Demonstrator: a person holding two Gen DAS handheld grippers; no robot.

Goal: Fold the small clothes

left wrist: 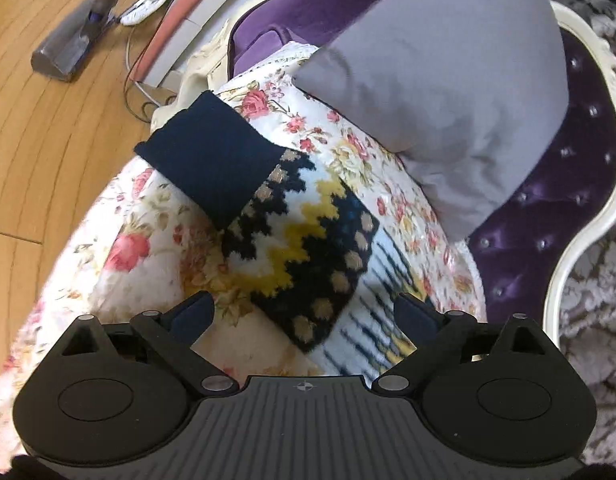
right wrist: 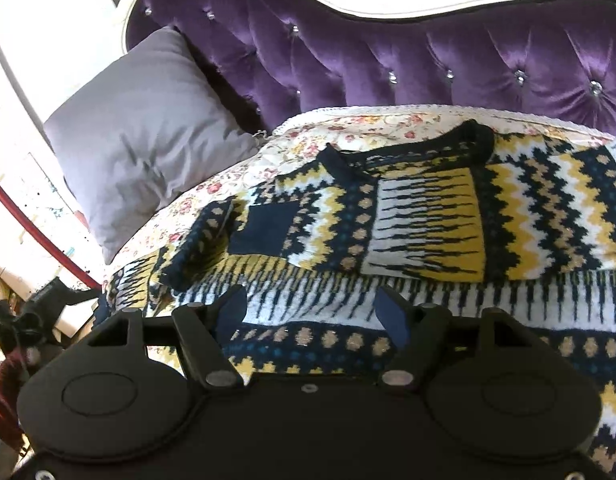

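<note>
Left wrist view shows your left hand-held gripper gaping wide, empty, above the patterned sweater on the floral sofa cover; your right hand-held gripper hovers partly open over it, holding nothing.

Both views are bright, lit by soft, even light. In the left wrist view the wood floor is evenly lit, and the grey cushion throws only a faint shadow onto the floral quilt beneath it. That quilt smears with motion blur toward the lower left edge. Fisheye distortion bows the floorboards. In the right wrist view the area left of the grey cushion is blown out white, and the purple tufted backrest shows sheen and curves strongly.
</note>
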